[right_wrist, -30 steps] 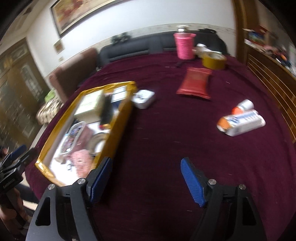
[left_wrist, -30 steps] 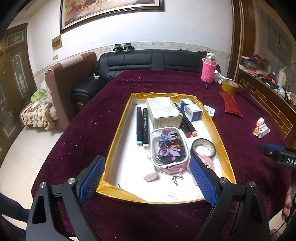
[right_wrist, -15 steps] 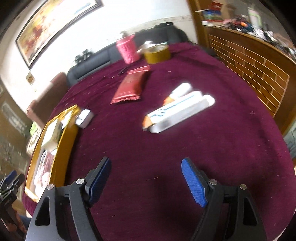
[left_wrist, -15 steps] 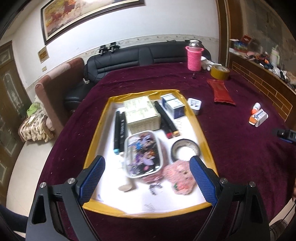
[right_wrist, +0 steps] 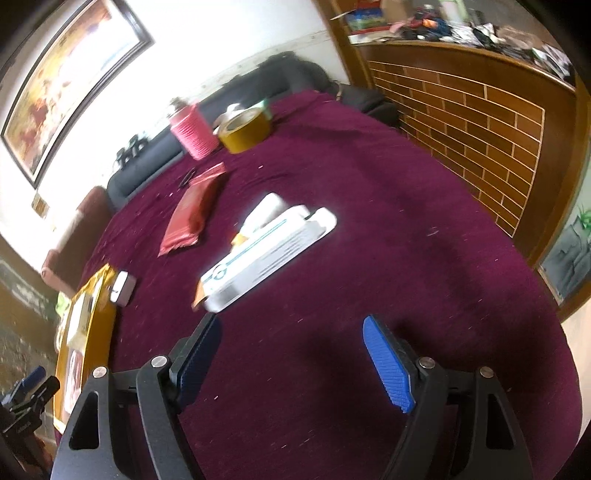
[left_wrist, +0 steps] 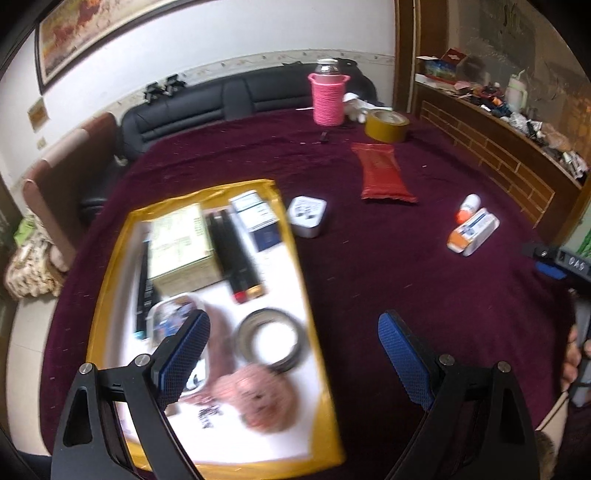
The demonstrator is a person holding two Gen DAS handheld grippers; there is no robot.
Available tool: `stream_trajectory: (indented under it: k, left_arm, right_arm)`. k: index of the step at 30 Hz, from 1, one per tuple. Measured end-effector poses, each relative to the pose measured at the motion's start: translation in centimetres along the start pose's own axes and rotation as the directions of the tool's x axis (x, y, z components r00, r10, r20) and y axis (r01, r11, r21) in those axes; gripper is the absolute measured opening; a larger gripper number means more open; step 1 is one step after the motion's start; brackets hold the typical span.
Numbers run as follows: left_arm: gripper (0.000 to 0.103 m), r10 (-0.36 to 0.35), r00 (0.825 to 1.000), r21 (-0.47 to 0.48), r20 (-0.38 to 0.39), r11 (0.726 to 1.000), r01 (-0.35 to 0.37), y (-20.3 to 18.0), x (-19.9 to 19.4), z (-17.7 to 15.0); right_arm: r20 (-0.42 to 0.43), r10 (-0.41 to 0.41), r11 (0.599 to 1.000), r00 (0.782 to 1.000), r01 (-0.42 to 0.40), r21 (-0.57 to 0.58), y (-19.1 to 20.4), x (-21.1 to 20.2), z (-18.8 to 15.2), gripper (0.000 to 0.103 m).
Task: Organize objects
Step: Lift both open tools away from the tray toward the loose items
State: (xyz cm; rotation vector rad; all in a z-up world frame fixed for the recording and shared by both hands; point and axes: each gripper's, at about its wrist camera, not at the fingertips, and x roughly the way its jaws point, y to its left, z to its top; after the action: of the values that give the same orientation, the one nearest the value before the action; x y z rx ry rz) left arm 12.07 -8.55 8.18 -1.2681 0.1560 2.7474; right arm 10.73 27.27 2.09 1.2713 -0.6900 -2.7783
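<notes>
A home living room is showing here: a black leather sofa point(left_wrist: 221, 99) is sitting at twelve o'clock behind a table point(left_wrist: 388, 266) draped in maroon cloth, a framed painting point(left_wrist: 110, 40) is hanging on the white wall, and a cluttered wooden cabinet point(left_wrist: 491, 147) is standing at two o'clock.

- white wall point(left_wrist: 229, 33) with framed painting point(left_wrist: 96, 40) hung high
- black leather sofa point(left_wrist: 207, 103) against wall, brown armchair point(left_wrist: 70, 162) beside it
- wood panel counter point(right_wrist: 472, 122) with brick-line pattern at right, cluttered on top
- pale tile floor point(left_wrist: 26, 354) at left
- maroon tablecloth point(left_wrist: 369, 266)
</notes>
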Motion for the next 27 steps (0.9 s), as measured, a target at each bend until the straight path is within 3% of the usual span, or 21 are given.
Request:
stream_trajectory:
  k: [12,18,22,27]
  left_arm:
    - [0.092,-0.122,0.992,-0.018,-0.013,0.992,0.121,-2.5,1.8,1.0]
    - [0.092,-0.145,0.989,-0.012,-0.01,0.989,0.145,-2.2,1.8,0.7]
    - [0.092,-0.157,0.988,-0.033,-0.007,0.987,0.157,-1.7,1.9,0.6]
    - [0.092,-0.166,0.986,-0.052,-0.002,0.985,0.166,-1.0,1.6,0.5]
  right_arm:
    - [-0.055,0.016,1.0,0.998,-0.016,-0.01,1.3,4.0,4.2,0.083]
    - [-0.154,-0.058,0.998,0.986,0.061,0.014,2.5,7.4,5.0,0.083]
    - [-0.149,-0.154,0.988,0.977,0.152,-0.025,4.1,8.4,5.2,0.085]
    - [-0.111,-0.309,0.948,0.945,0.295,-0.122,6.1,9.6,5.0,0.088]
